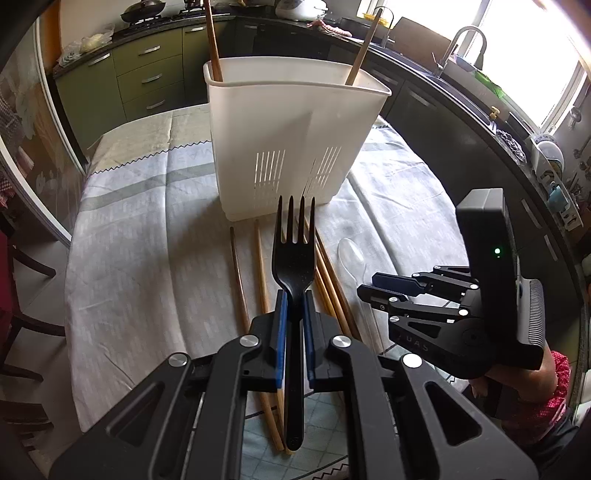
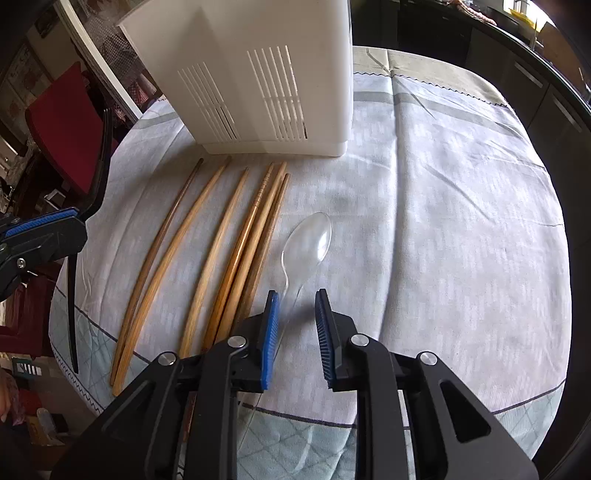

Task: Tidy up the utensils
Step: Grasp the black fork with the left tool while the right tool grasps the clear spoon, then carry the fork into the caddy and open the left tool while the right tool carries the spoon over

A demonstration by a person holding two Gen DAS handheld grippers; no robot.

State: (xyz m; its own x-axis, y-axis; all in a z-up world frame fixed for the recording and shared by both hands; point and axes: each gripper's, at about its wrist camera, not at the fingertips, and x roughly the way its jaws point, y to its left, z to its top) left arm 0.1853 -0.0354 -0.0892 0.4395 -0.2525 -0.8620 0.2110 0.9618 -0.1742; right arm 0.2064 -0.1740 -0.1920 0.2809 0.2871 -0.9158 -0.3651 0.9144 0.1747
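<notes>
Left tongs pinch matte black fork; right tongs straddle clear spoon, unpinched.

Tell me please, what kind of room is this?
Most likely a home kitchen: a pan on the stove, a sink faucet by the window, and green drawers behind the cloth-covered table.

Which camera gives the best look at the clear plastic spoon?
The right wrist view: the clear spoon lies whole and close, its handle between the open right tongs. The left wrist view shows only its bowl, faint beside the chopsticks.
</notes>
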